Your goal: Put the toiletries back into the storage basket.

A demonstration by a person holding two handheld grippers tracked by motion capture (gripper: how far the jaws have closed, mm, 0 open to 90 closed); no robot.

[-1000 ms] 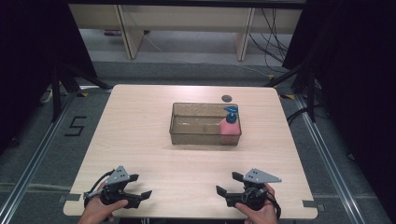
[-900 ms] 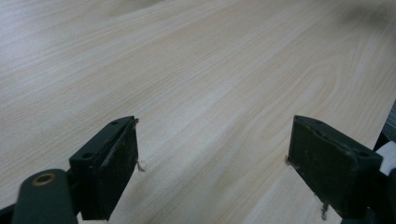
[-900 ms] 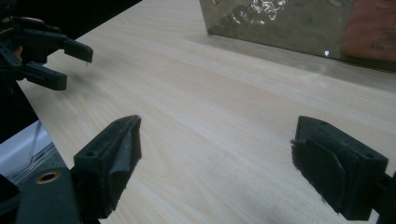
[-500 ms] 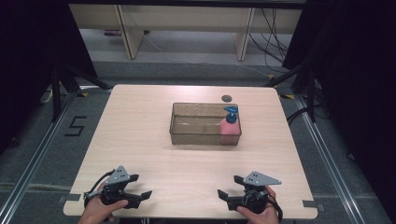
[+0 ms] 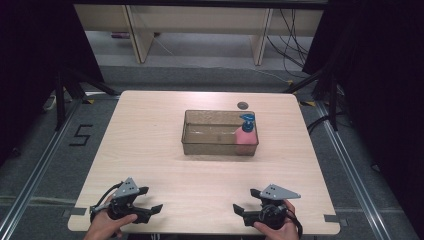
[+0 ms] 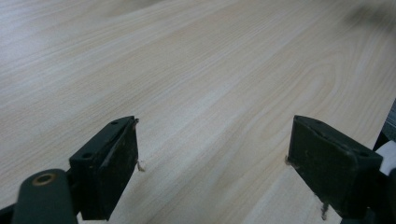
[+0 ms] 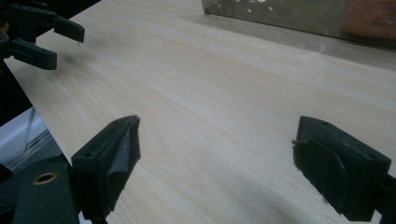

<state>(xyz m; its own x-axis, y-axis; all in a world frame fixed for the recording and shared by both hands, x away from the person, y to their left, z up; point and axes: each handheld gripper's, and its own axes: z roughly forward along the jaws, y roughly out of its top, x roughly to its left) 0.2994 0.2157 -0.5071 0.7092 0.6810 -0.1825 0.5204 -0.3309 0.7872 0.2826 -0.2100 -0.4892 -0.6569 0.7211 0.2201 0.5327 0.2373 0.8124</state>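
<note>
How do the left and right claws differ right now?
The left claw sits at the table's near-left corner, the right claw at the near-right. The left points right, the right points left. Both are open, empty, far from the clear bin holding the pink bottle.

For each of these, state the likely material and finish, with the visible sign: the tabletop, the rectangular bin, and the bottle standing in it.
Tabletop: pale wood or wood-look laminate, matte; grain lines show.
Bin: probably clear, brownish-tinted plastic; the bottle shows through its wall.
Bottle: likely plastic, pink body with blue pump top.
</note>
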